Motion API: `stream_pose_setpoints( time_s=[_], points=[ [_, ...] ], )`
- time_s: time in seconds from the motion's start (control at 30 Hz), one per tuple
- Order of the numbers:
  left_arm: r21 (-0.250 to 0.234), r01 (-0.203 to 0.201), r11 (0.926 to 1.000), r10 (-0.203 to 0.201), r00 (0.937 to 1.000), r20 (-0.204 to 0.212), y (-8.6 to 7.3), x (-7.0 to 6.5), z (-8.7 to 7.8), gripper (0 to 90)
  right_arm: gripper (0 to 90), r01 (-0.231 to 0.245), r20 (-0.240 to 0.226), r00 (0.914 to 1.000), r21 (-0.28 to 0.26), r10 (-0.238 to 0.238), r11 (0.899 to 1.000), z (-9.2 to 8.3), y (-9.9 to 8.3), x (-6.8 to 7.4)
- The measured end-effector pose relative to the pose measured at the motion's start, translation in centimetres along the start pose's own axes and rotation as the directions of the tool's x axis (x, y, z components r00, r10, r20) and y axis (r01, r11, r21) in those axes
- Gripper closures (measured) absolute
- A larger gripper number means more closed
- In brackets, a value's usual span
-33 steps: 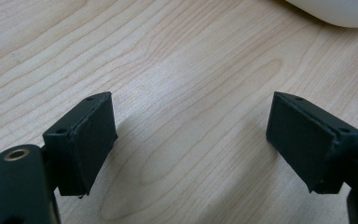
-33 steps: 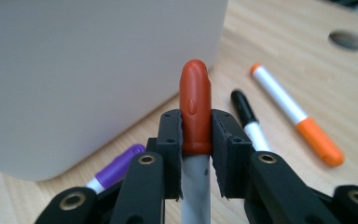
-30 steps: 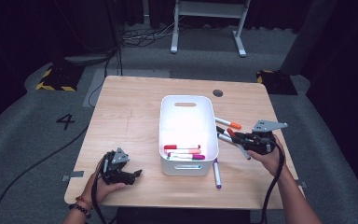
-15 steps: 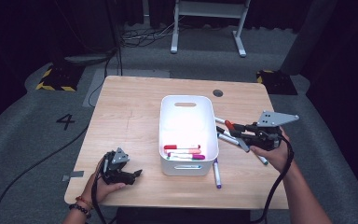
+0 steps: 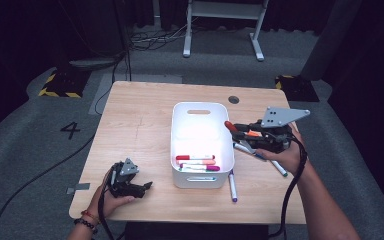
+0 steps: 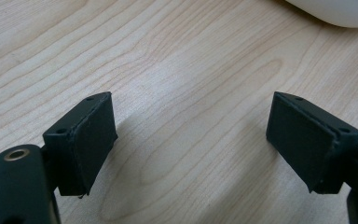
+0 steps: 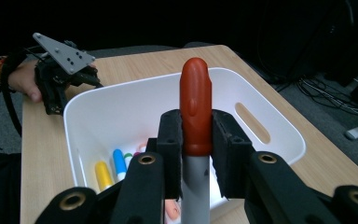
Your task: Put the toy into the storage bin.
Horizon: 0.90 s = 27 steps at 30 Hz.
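My right gripper (image 5: pixel 234 128) is shut on a marker with a red cap (image 7: pixel 196 109) and holds it above the right rim of the white bin (image 5: pixel 177 142), cap pointing left over the bin. In the right gripper view the cap stands up between the two pads (image 7: pixel 170 140). Several markers (image 5: pixel 197 162) lie at the bin's near end. My left gripper (image 5: pixel 145 187) rests on the table at the front left, jaws open with bare wood between its pads (image 6: pixel 91 140). It appears again as the left gripper (image 7: pixel 81 77) beyond the bin (image 7: pixel 98 109).
Loose markers (image 5: pixel 245 150) lie on the table right of the bin under my right hand, and a purple-tipped marker (image 5: pixel 232 185) lies by the bin's near right corner. A round grommet hole (image 5: pixel 234 99) sits near the table's far edge.
My right gripper has risen and moved left with the red-capped marker, from the table beside the loose markers to over the bin's right rim. The left gripper has stayed put.
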<state>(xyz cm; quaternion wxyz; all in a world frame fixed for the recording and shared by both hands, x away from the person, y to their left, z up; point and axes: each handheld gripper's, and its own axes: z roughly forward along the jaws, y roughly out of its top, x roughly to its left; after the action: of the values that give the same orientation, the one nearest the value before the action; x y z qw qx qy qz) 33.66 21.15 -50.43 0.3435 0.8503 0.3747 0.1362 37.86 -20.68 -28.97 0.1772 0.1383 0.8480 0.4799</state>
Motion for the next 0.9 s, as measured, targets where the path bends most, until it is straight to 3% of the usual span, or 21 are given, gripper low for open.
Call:
stream_pose_setpoints(
  time_s=[0.43, 0.67, 0.8, 0.83, 0.87, 0.9],
  points=[
    [0.000, 0.000, 1.0000, 0.000, 1.0000, 0.000, 0.0, 0.0, 0.0, 16.0, 74.4, 0.037, -0.059, 0.9977, 0.034, -0.035, 0.999, 3.3, 2.2, 1.4],
    [0.000, -0.001, 1.0000, 0.001, 1.0000, 0.000, 0.0, 0.0, 0.0, 16.0, 74.4, 0.061, -0.096, 0.9940, 0.086, -0.053, 0.994, 5.6, 2.7, 2.3],
    [0.000, -0.001, 1.0000, 0.001, 1.0000, 0.000, 0.0, 0.0, 0.0, 16.0, 74.4, 0.083, -0.134, 0.9890, 0.148, -0.063, 0.985, 7.5, 2.7, 2.8],
    [0.000, -0.001, 1.0000, 0.001, 1.0000, 0.000, 0.0, 0.0, 0.0, 16.0, 74.4, 0.110, -0.149, 0.9855, 0.191, -0.082, 0.976, 8.5, 2.6, 3.2],
    [0.000, 0.000, 1.0000, 0.000, 1.0000, 0.001, 0.0, 0.0, 0.0, 16.0, 74.4, 0.110, -0.149, 0.9855, 0.191, -0.082, 0.976, 8.5, 2.6, 3.2],
    [0.000, 0.000, 1.0000, 0.000, 1.0000, 0.000, 0.0, 0.0, 0.0, 16.0, 74.4, 0.129, -0.172, 0.9810, 0.225, -0.091, 0.966, 9.3, 2.4, 3.5]
  ],
)
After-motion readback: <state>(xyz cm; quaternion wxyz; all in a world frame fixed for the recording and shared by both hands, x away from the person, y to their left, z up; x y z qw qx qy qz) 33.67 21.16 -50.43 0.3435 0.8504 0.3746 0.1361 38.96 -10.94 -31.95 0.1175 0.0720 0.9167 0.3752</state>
